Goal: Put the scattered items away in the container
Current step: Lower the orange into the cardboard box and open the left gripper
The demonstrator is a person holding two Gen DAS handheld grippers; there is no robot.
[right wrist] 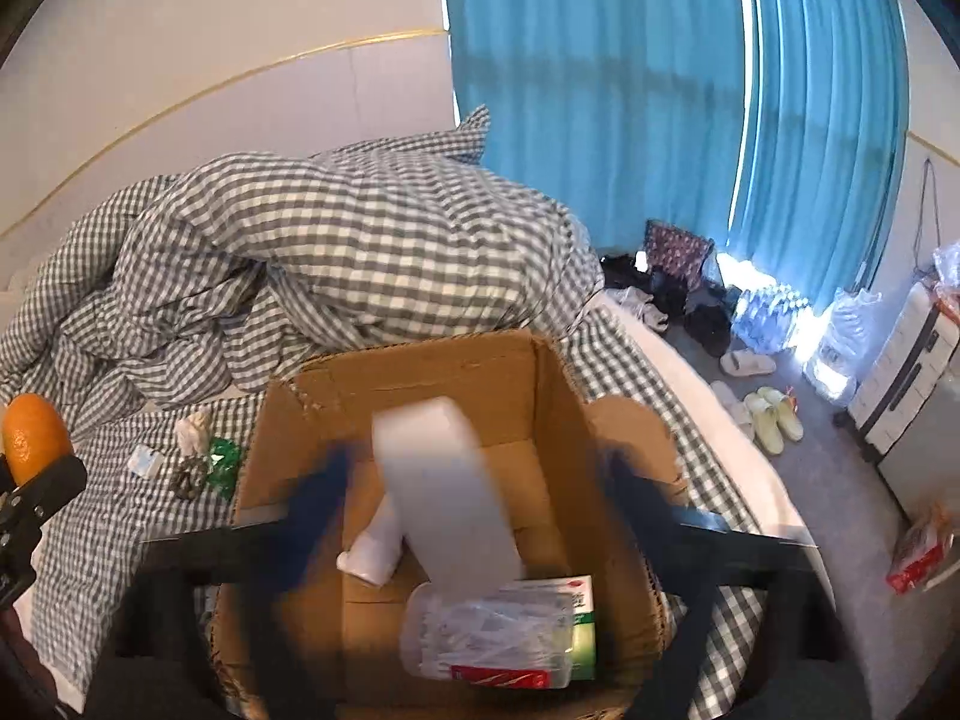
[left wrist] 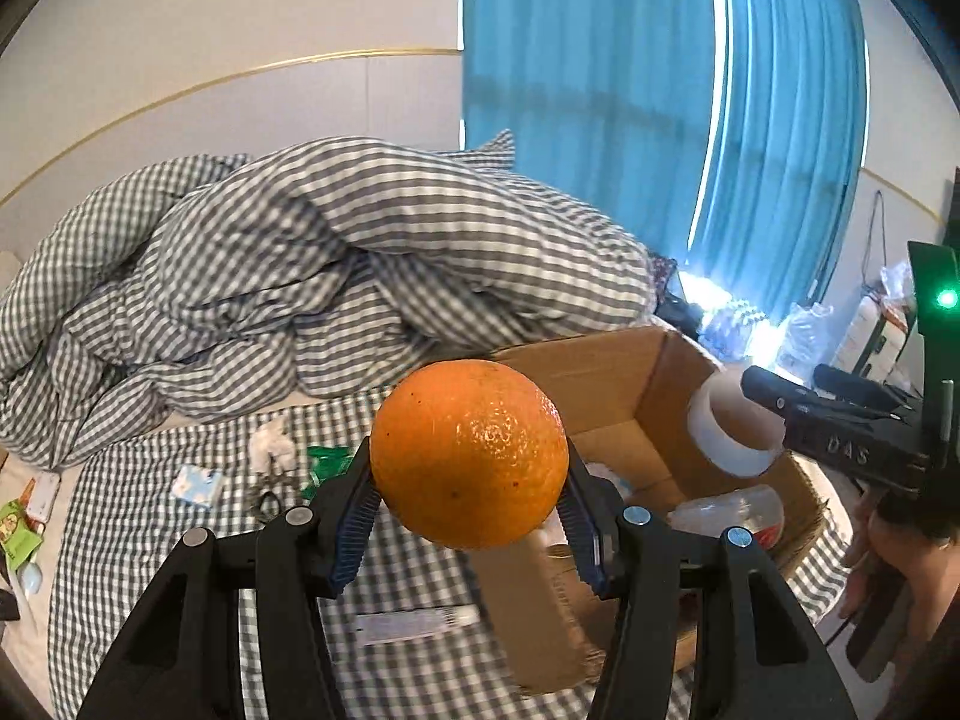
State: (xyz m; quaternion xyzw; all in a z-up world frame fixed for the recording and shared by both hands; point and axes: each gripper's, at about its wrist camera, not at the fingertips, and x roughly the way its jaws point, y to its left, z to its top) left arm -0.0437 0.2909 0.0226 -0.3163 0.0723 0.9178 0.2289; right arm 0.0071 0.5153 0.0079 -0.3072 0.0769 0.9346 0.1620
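- Two grippers were in view: the left gripper was clenched on one orange, its blue-padded fingers pressing either side of the fruit, held up just left of the cardboard box.
- Right gripper, blurred by motion, hung over the box with its fingers spread wide and touching nothing; one white roll was between them in mid-air above the box floor, gripped by neither.
- One cardboard box sat on the checked bed sheet, flaps open.
- Inside the box lay three things: one small white bottle, one clear plastic packet with a red stripe, and one green-and-white carton partly under the packet.
- Left of the box, on the sheet, were one crumpled tissue, one green wrapper, one small pale blue packet and one dark metallic thing, too blurred to name.
- In front of the box, in the left wrist view, lay one white tube.
- Behind the box was one heaped checked duvet.
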